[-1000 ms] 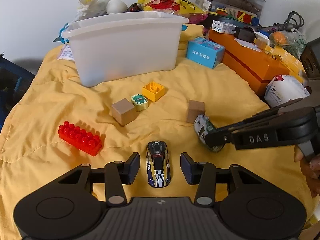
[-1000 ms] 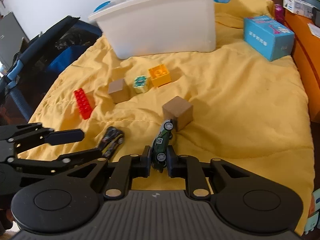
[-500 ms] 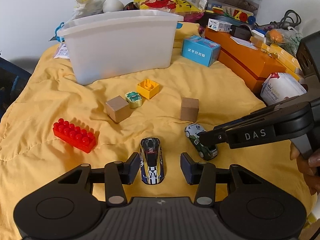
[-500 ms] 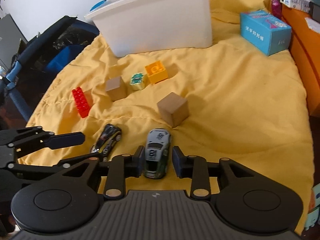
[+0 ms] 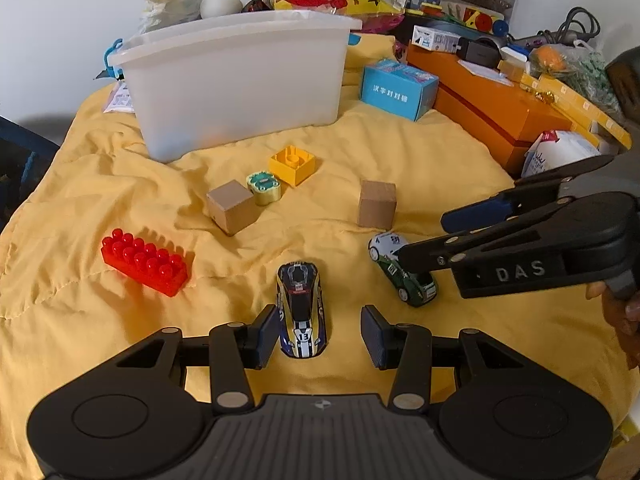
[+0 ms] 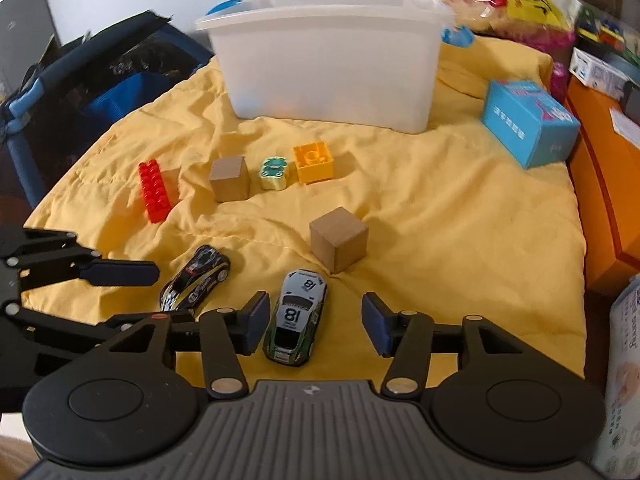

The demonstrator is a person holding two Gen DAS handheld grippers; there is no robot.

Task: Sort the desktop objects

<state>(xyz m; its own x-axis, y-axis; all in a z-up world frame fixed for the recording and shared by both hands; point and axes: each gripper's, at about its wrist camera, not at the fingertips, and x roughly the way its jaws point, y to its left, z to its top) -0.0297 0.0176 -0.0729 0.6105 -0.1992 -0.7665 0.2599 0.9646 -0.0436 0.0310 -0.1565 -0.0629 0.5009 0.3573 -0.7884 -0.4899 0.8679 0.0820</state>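
Note:
A dark blue and yellow toy car [image 5: 302, 312] numbered 13 lies on the yellow cloth between the fingers of my left gripper [image 5: 320, 334]. That gripper is open: the left pad is close beside the car and the right pad stands apart. A green and white toy car [image 6: 296, 320] rests flat on the cloth inside my right gripper [image 6: 315, 324]. Its jaws are opening and neither pad presses on the car. Further back lie a red brick [image 5: 144, 266], two wooden cubes [image 5: 232, 208] [image 5: 377, 204], a yellow brick [image 5: 292, 164] and a small green block [image 5: 264, 188].
A white plastic bin [image 5: 236, 84] stands at the back of the cloth. A blue carton [image 5: 396, 90] and an orange box [image 5: 492, 116] with clutter on top line the right side. A dark blue bag [image 6: 80, 92] sits off the cloth's left edge.
My right gripper has gone from shut on the green and white car to wide open. The car, held nose-up before, now lies flat on the cloth. The left gripper has stayed put.

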